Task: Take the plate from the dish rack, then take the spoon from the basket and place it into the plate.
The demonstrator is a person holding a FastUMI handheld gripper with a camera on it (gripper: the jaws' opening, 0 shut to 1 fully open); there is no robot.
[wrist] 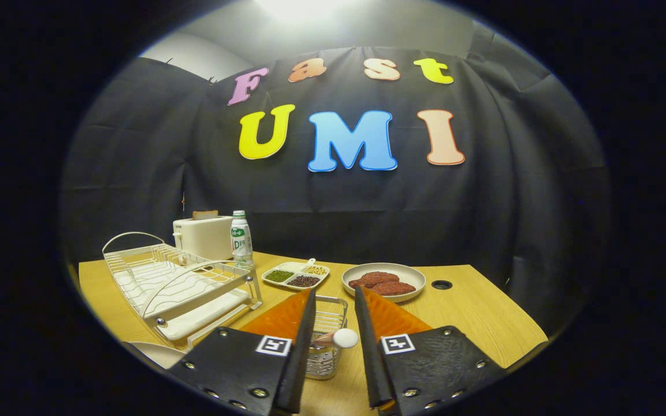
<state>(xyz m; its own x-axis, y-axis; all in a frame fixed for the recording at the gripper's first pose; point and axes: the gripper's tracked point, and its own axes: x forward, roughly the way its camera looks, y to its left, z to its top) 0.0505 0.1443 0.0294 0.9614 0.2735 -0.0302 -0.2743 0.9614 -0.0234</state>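
My gripper [335, 292] is open and hovers over a wire basket [327, 323] on the wooden table. The basket sits between and under the fingers. A spoon [339, 338] with a white rounded end and a pale handle sticks up from the basket in the gap between the fingers, close to the right one. Neither finger visibly presses on it. A pale plate [156, 353] lies on the table beside the left finger, partly hidden. Behind it stands the white wire dish rack [177, 283] with no dishes showing in it.
A white toaster [203, 237] and a small bottle [241, 238] stand behind the rack. A divided dish of beans [296, 275] and a plate of brown patties [384, 281] lie beyond the fingers. A cable hole [441, 284] is further right.
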